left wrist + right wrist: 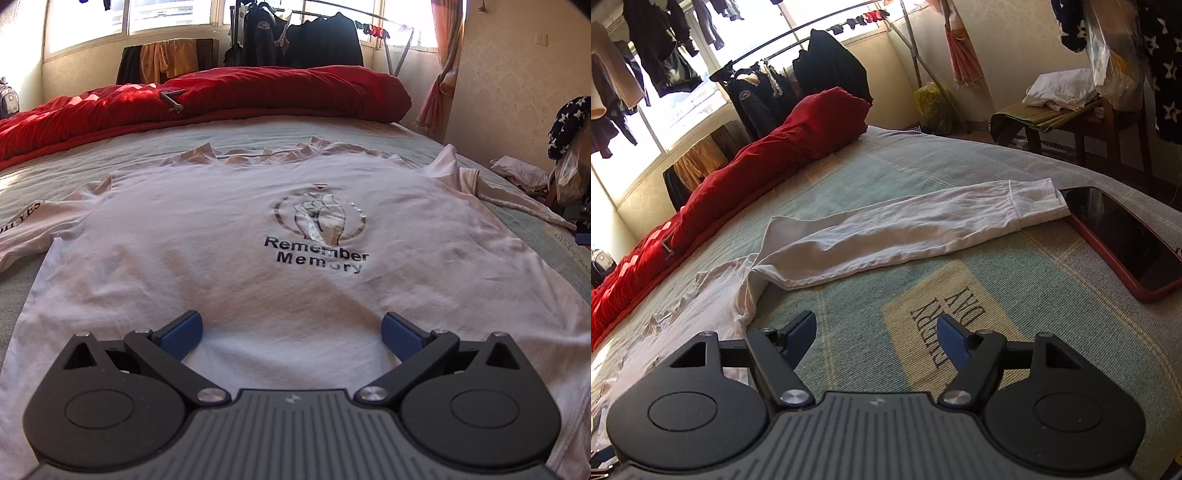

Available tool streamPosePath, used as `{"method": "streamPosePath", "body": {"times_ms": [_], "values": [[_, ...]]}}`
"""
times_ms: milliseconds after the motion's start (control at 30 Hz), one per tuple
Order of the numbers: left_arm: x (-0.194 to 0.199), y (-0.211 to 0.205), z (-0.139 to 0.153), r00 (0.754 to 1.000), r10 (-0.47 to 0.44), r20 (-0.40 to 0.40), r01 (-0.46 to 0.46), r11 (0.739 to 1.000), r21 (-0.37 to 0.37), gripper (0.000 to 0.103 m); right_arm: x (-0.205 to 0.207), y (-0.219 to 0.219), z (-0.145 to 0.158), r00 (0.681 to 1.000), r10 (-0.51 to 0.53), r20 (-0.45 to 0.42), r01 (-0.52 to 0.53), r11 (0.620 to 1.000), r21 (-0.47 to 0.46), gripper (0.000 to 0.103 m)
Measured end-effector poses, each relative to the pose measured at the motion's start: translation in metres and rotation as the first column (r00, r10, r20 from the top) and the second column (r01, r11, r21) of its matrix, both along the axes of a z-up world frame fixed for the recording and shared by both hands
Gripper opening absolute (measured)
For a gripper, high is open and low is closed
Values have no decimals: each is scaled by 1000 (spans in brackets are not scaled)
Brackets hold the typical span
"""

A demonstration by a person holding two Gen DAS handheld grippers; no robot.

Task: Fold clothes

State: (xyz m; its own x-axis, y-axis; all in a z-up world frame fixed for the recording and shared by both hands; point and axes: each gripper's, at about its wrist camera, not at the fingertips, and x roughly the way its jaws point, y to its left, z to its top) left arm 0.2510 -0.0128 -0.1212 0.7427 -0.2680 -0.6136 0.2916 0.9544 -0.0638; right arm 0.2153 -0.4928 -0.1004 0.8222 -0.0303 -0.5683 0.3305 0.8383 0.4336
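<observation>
— White cotton is filling most of the left wrist view: a long-sleeved T-shirt [229, 258] is lying face up on the bed [258, 129], its "Remember Memory" print [317, 254] reading upright, collar toward the far side.

— And the left gripper [291, 332]?

— It is hovering over the shirt's lower hem area, jaws standing wide apart, blue pads [183, 334] clear of the cloth as far as I can tell. Nothing is sitting between them but the fabric underneath.

— What is the right wrist view showing?

— The shirt's sleeve [905, 229] is stretching out flat across the green checked bedsheet [1052, 314], its cuff lying just beside a phone in a red case [1123, 236], possibly touching it. The right gripper [875, 338] is pointing over bare sheet near a printed patch [945, 332], jaws parted and holding nothing; the shirt's edge is lying just left of its left finger.

— Anything behind?

— A red duvet [221, 96] is bunching along the far side of the bed, and dark clothes are hanging on a rack [314, 37] by the window.
</observation>
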Motion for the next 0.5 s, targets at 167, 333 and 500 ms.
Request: {"method": "streamPosePath", "body": {"times_ms": [167,333,500], "values": [[0,0,0,1000,0,0,0,1000,3,102,27,-28,-16,999,-49,-13,50,995,88,71],[0,-1,0,1000,0,2,0,1000,7,102,46,-64,-27,986,-167,13,161,967,197,71],[0,-1,0,1000,0,2,0,1000,7,102,47,-94,-40,949,-309,57,280,913,298,70]]}}
